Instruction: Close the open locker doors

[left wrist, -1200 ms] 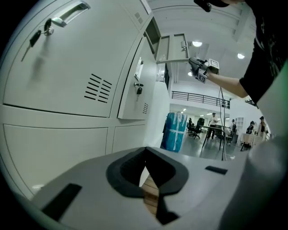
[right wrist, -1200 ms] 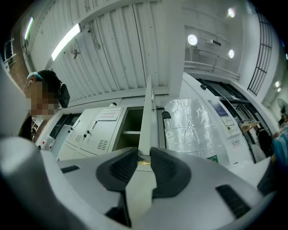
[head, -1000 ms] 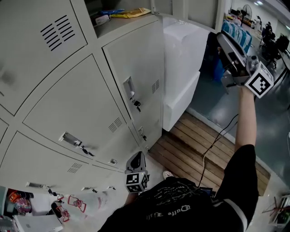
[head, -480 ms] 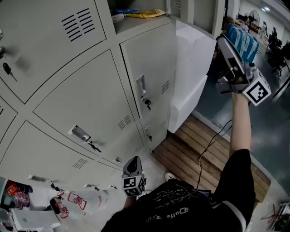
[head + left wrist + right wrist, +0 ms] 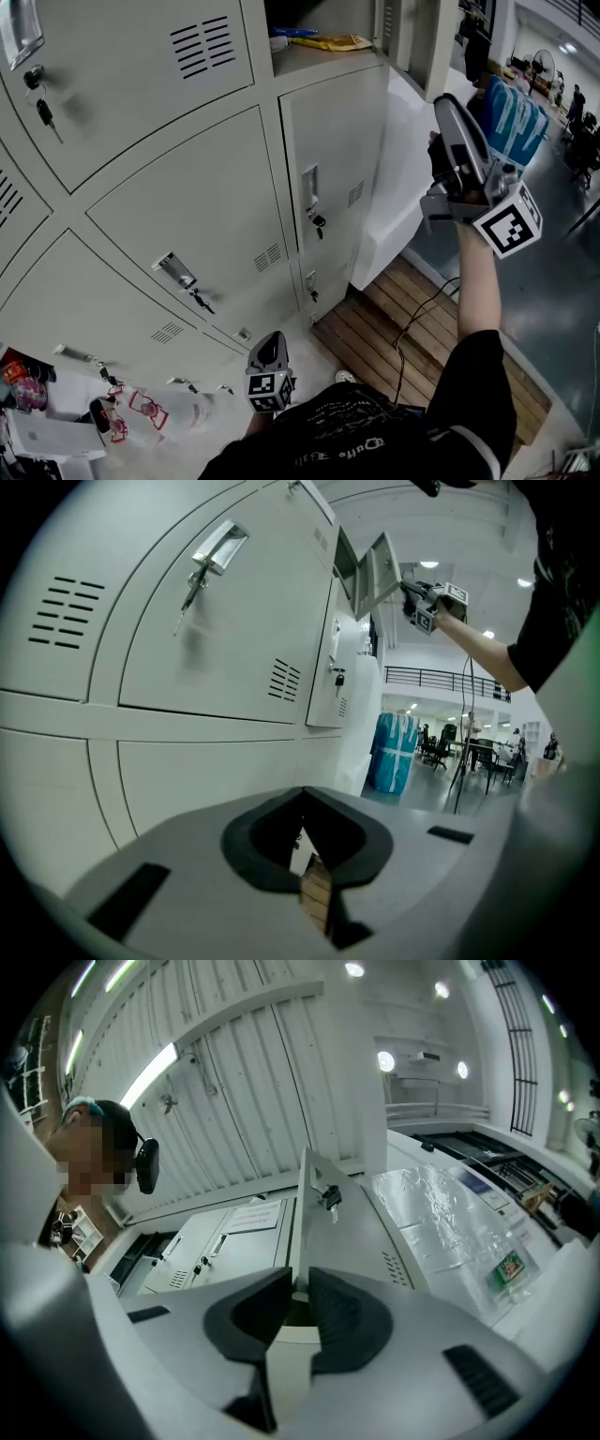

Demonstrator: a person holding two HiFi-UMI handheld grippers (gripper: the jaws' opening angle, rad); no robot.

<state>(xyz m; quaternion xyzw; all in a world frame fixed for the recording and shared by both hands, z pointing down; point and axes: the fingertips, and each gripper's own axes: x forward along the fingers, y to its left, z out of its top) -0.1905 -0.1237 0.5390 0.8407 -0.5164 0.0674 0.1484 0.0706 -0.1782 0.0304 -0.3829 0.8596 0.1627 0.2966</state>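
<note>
Seemingly the right gripper point(image 5: 298, 1288), jaws just closing, is pinching the locker door point(image 5: 352, 1232) edgewise; follow its hinge arc; left gripper point(image 5: 302, 803) is idling clenched.

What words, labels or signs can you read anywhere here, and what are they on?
Nothing reads clearly.
White print on the black shirt: upside down, too blurred.
Printed white sheet on a locker: too small.
Green label under clear plastic: too small.
</note>
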